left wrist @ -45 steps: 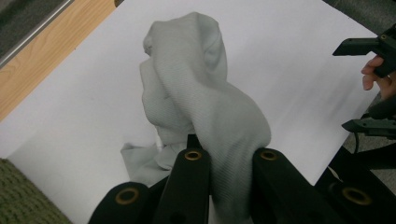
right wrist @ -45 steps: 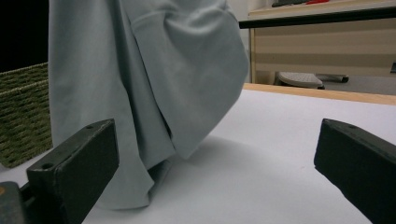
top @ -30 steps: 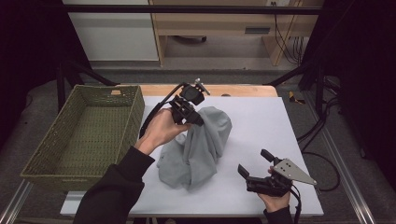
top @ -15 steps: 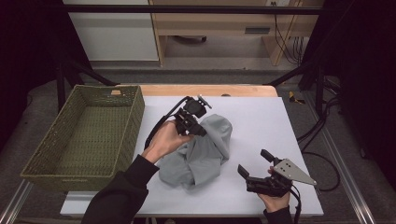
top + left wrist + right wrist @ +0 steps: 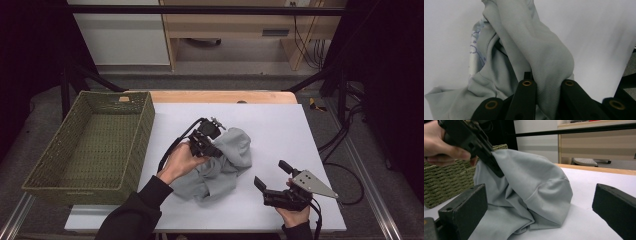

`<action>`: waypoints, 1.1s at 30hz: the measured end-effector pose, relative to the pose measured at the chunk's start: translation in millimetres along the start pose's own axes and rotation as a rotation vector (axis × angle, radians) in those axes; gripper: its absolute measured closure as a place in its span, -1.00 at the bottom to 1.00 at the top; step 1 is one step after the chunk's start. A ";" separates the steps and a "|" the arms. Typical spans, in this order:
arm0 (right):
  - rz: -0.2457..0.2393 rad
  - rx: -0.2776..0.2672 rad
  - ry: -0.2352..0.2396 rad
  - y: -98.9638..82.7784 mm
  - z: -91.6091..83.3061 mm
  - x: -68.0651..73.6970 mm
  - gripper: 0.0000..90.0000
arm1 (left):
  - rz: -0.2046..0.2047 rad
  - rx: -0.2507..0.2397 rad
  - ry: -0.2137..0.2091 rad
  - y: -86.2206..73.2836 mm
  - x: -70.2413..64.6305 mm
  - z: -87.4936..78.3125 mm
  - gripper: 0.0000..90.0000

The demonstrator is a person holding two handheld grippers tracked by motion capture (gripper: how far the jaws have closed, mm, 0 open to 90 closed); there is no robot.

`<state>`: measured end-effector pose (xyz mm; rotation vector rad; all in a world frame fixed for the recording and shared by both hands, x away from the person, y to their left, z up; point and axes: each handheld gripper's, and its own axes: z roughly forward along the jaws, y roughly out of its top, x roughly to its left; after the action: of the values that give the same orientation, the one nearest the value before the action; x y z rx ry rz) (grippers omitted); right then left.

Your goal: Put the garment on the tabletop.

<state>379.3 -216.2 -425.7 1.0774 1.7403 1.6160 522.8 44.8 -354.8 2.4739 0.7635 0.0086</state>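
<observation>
So the grey garment is bunched mid-counter, its long axis running from near-left up to far-right. Left gripper has its jaws pinched tight on a fold at the top end. Right gripper sits nearby, jaws wide open, holding nothing.

Fold of grey garment pinched between black tongs, above white table.
</observation>
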 end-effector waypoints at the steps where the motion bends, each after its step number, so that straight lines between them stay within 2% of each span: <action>1: -0.001 0.000 0.000 -0.1 0.1 -0.1 -0.99 | -0.002 0.003 -0.004 -1.3 0.1 3.5 0.91; 10: 0.004 -0.002 0.002 0.0 0.1 0.3 -0.99 | 0.000 0.004 -0.019 -7.0 -1.4 18.3 0.83; 12: 0.003 -0.003 0.002 -0.1 0.3 0.1 -0.99 | 0.000 -0.008 -0.020 -7.6 -1.5 18.6 0.69; 15: -0.006 0.009 -0.004 -0.5 0.2 -0.5 -0.99 | -0.009 -0.043 -0.014 -7.6 -2.0 16.1 0.33; 18: -0.005 0.009 -0.003 -0.8 0.5 -0.3 -0.99 | -0.017 -0.078 -0.037 -8.0 -1.4 14.0 0.01; 23: -0.002 0.007 0.000 -0.8 0.6 -0.5 -0.99 | 0.005 -0.171 -0.040 -12.7 -3.4 8.2 -0.25; 25: 0.003 0.004 0.001 -0.9 0.6 -0.6 -0.99 | 0.008 -0.198 -0.017 -14.9 -4.3 6.0 -0.45; 27: 0.008 0.002 0.002 -0.8 0.8 -0.7 -0.99 | 0.006 -0.219 0.025 -16.9 -6.6 4.3 -0.69; 28: 0.008 0.004 0.002 -0.8 0.6 -0.8 -0.99 | 0.008 -0.230 0.033 -18.1 -7.0 2.7 -0.75; 33: 0.011 0.005 -0.001 -0.8 0.7 -0.8 -0.99 | -0.016 -0.307 -0.017 -26.1 -6.6 -2.8 -0.85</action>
<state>380.2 -216.5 -426.6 1.0921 1.7418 1.6183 503.3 60.8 -364.6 2.1747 0.7161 0.0916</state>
